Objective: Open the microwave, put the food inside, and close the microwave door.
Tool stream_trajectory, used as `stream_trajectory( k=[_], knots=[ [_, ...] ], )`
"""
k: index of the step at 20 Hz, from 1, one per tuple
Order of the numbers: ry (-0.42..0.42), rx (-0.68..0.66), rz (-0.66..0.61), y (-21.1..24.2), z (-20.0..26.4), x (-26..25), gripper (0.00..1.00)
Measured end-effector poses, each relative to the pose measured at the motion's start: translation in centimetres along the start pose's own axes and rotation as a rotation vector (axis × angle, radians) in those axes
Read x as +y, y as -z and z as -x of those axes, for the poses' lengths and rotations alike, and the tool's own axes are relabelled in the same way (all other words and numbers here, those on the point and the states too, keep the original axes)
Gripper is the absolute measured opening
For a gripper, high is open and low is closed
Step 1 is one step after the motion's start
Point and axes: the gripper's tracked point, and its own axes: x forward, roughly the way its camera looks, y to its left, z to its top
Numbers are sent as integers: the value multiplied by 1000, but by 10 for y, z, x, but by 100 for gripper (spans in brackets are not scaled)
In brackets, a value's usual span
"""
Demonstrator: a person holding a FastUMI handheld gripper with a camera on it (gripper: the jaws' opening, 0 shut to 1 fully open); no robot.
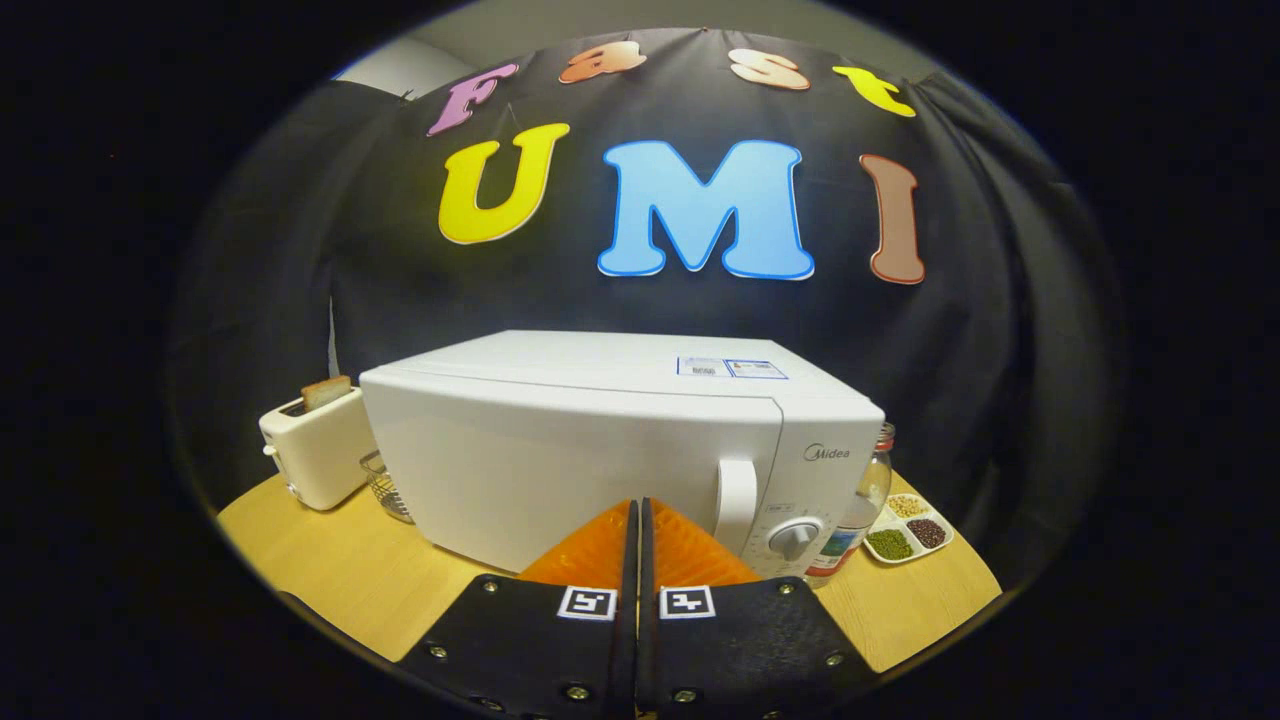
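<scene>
On wood table (330, 580), microwave (600, 450) door closed; claw (637, 515) fingers pressed together, seemingly empty.

Gripper (637, 520) jaws pressed together, empty, before closed microwave (600, 450) door; handle (736, 505) seemingly just ahead.

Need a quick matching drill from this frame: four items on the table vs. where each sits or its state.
Things:
1. toaster
2. microwave door
3. sectioned dish of beans
4. gripper

States or places:
A. fingers closed together, nothing between them
B. shut, handle beside the dial
C. left of the microwave, bread sticking out of its slot
D. right of the microwave, past the glass jar

Pairs: 1-C, 2-B, 3-D, 4-A
</scene>
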Motion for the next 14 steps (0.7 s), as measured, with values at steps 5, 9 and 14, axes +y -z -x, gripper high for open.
stream_trajectory(
  k=[5, 9, 14],
  knots=[
    [25, -58, -29, -26, 63, 7, 2],
    [57, -99, -48, -41, 117, 8, 2],
    [39, -147, -71, -50, 180, 24, 26]
  ],
)
